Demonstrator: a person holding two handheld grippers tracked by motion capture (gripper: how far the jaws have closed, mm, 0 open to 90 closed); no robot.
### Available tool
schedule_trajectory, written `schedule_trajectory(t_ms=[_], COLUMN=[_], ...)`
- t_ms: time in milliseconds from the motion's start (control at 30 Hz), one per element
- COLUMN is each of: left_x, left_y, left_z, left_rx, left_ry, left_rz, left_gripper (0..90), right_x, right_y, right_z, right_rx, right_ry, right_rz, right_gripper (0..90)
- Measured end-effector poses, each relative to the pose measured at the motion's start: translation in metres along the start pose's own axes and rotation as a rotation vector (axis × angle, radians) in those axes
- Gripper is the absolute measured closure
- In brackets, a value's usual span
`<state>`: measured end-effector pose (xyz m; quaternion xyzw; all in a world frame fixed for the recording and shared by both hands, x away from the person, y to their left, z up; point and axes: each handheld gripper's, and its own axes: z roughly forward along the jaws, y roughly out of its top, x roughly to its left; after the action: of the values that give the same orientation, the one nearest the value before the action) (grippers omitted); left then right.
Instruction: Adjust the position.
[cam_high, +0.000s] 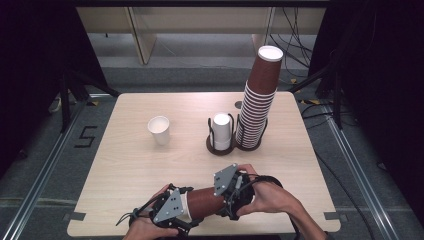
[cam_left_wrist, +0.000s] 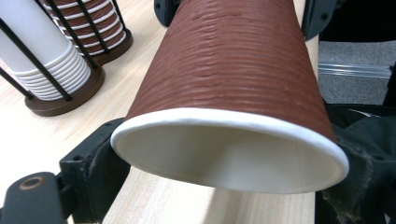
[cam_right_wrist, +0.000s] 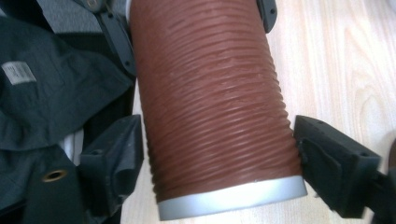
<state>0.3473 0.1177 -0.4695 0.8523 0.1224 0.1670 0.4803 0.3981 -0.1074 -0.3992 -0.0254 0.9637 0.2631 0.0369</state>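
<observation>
Pale wood counter (cam_high: 125, 160) is carrying a lone white cup (cam_high: 159, 129), a short white stack in a wire holder (cam_high: 221, 131) and a tall brown stack (cam_high: 258, 102) beside it, all well apart from the hands. At the near edge, a brown ribbed cup (cam_high: 205, 202) is lying level between both hands. Left tool (cam_high: 186, 212) is pinching its rim end; right tool (cam_high: 226, 196) is straddling its base, jaws spread, the right-hand pad touching the cup.

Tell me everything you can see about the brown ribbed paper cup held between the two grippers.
The brown ribbed paper cup lies on its side near the table's front edge. Its wall looks like corrugated brown paper, with a white rolled rim, a white inside and a pale base edge. The left gripper clamps its rim end, squashing the mouth oval; the right gripper straddles the base end, its pads at the wall.
</observation>
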Motion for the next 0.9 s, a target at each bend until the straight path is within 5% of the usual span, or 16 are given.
schedule_trajectory(t_ms=[167, 333, 367, 433, 567, 733, 900], left_x=[0.001, 0.004, 0.004, 0.006, 0.007, 0.008, 0.007], left_y=[-0.001, -0.007, -0.007, -0.007, -0.006, -0.004, -0.001], left_z=[0.000, 0.001, 0.000, -0.002, -0.006, -0.009, -0.011], left_rx=[-0.009, -0.114, -0.129, -0.189, -0.257, -0.268, -0.216], left_ry=[-0.010, -0.039, -0.044, -0.056, -0.072, -0.076, -0.060], left_rz=[-0.012, -0.069, -0.085, -0.114, -0.151, -0.121, -0.085], left_gripper=[9.5, 5.3, 4.5, 4.5, 4.6, 7.6, 11.2], right_x=[-0.001, -0.006, -0.006, -0.011, -0.012, -0.013, -0.012], right_y=[-0.001, -0.007, -0.009, -0.011, -0.015, -0.018, -0.017], right_z=[0.000, -0.006, -0.008, -0.011, -0.016, -0.016, -0.011], right_rx=[-0.001, -0.061, -0.080, -0.126, -0.159, -0.176, -0.138], right_ry=[0.006, 0.046, 0.075, 0.094, 0.092, 0.106, 0.092], right_rz=[-0.035, -0.045, -0.013, -0.039, -0.020, -0.004, -0.017], right_gripper=[22.4, 24.0, 24.4, 24.6, 24.6, 24.9, 24.7])
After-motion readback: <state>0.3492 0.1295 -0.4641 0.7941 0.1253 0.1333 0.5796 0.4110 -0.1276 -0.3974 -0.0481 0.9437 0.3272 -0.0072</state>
